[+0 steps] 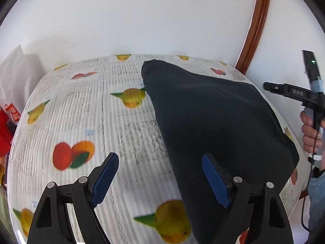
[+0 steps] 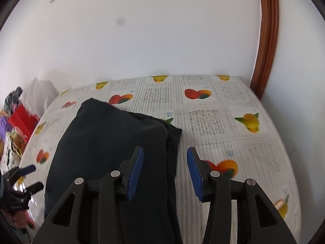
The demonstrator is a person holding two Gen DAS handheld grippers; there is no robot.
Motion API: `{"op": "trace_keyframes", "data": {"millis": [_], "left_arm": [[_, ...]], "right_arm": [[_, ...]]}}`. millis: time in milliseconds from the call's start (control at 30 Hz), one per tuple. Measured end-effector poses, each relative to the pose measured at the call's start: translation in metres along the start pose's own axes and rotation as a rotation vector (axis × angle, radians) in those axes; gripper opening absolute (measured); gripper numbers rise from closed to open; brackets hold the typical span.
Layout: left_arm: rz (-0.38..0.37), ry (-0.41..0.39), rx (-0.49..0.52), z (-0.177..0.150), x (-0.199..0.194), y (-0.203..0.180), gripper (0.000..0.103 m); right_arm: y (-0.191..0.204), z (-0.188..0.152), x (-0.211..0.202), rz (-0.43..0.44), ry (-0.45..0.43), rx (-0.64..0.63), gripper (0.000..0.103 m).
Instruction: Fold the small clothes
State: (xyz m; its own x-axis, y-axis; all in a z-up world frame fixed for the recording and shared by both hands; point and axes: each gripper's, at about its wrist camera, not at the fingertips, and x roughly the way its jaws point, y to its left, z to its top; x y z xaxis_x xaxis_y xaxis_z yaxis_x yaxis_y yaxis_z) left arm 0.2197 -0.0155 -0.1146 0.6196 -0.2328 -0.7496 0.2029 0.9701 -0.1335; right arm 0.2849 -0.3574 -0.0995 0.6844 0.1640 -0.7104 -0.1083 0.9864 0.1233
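A dark garment (image 1: 213,118) is laid flat on the fruit-print cloth (image 1: 85,109) covering the table, folded into a long shape w/ a second layer seen along its right edge in the right wrist view (image 2: 113,142). The left gripper (image 1: 160,181) is held above the garment's near left edge, jaws spread wide, nothing held betw. the blue pads (image 1: 105,180). The right gripper (image 2: 165,173) is held over the garment's right edge, jaws also wide apart, nothing gripped; left pad is seen over the fabric, right pad over the cloth. A white wall (image 1: 142,20) and brown wood trim (image 1: 256,26) are seen behind the table. Bags (image 1: 12,93) are piled at the table's left side.
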Motion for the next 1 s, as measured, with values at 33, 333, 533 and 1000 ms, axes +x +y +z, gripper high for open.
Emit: {"op": "trace_keyframes", "data": {"millis": [33, 333, 533, 1000], "left_arm": [[-0.021, 0.007, 0.001, 0.006, 0.003, 0.000, 0.082], [-0.117, 0.120, 0.000, 0.020, 0.051, -0.013, 0.086], [-0.159, 0.138, -0.027, 0.017, 0.057, -0.008, 0.086], [-0.120, 0.114, 0.000, 0.010, 0.038, -0.014, 0.083]], "right_arm": [[-0.003, 0.007, 0.013, 0.019, 0.022, 0.029, 0.044], [-0.007, 0.033, 0.096, 0.172, 0.181, 0.181, 0.013], [-0.003, 0.034, 0.047, 0.242, -0.168, 0.049, 0.008], [-0.026, 0.011, 0.031, 0.037, 0.040, 0.079, 0.027]]}}
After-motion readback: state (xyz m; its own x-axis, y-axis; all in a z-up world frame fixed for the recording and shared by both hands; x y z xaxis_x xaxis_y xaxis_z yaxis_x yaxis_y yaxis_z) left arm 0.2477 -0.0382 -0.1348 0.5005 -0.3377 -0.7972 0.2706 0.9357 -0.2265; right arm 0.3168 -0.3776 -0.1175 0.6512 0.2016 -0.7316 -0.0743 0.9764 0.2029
